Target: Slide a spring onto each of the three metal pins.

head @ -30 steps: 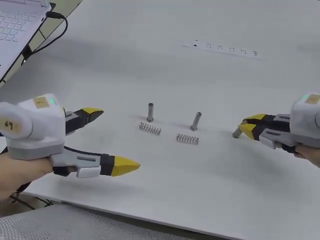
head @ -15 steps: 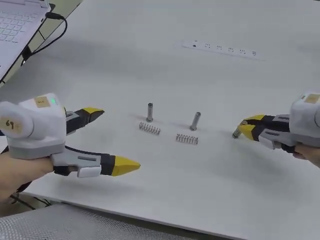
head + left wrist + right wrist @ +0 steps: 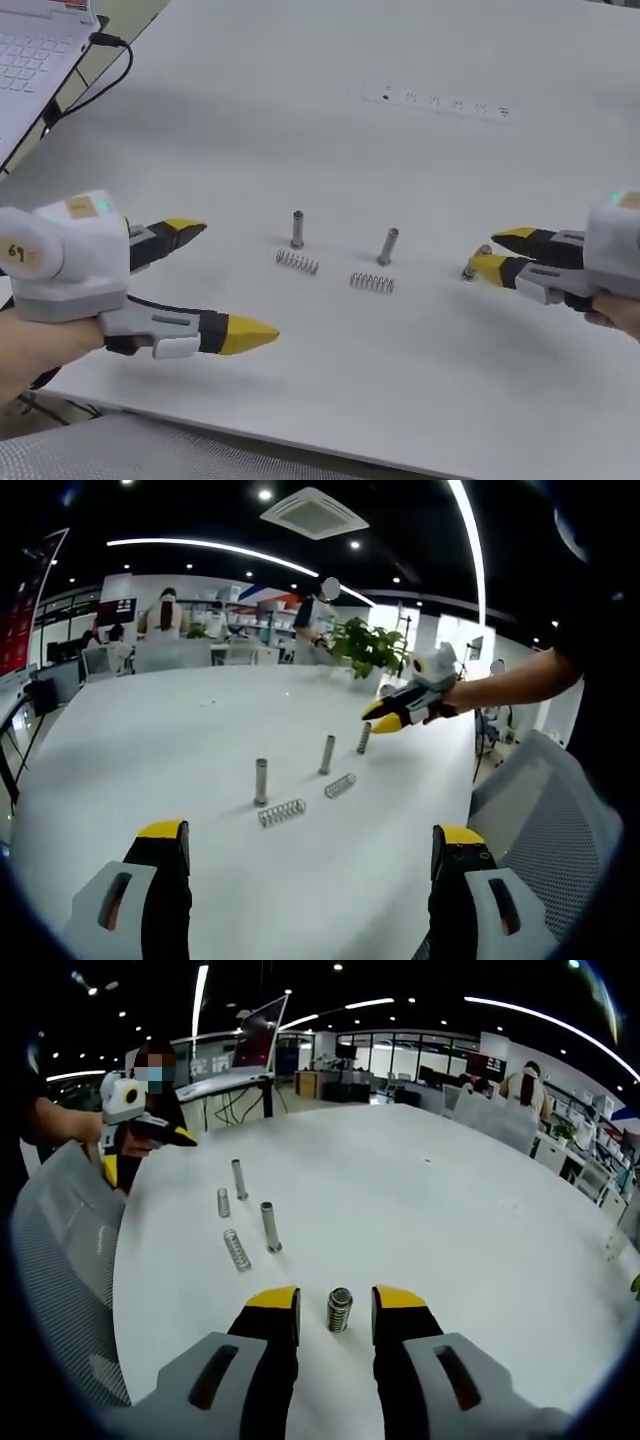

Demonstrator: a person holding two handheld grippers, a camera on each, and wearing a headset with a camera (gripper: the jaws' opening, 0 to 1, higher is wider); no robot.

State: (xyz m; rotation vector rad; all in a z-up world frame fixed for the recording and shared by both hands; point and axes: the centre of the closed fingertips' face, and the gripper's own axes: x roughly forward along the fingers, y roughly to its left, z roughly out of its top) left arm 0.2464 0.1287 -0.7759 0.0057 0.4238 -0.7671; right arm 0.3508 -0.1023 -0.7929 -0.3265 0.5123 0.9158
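Two bare metal pins stand upright mid-table, each with a loose spring lying in front of it. A third pin stands further right with a spring round it. My right gripper is open, its yellow tips on either side of that pin without touching it. My left gripper hovers wide open at the left, well short of the pins, with nothing between its jaws. In the left gripper view the pins stand ahead and the right gripper beyond them.
A white power strip lies at the back of the white table. A laptop with a black cable sits at the far left. The table's front edge runs just below my left gripper, with a mesh chair beside it.
The right gripper's jaws have parted a little around the third pin with its spring. The left gripper has stayed put; the head camera shifted slightly.
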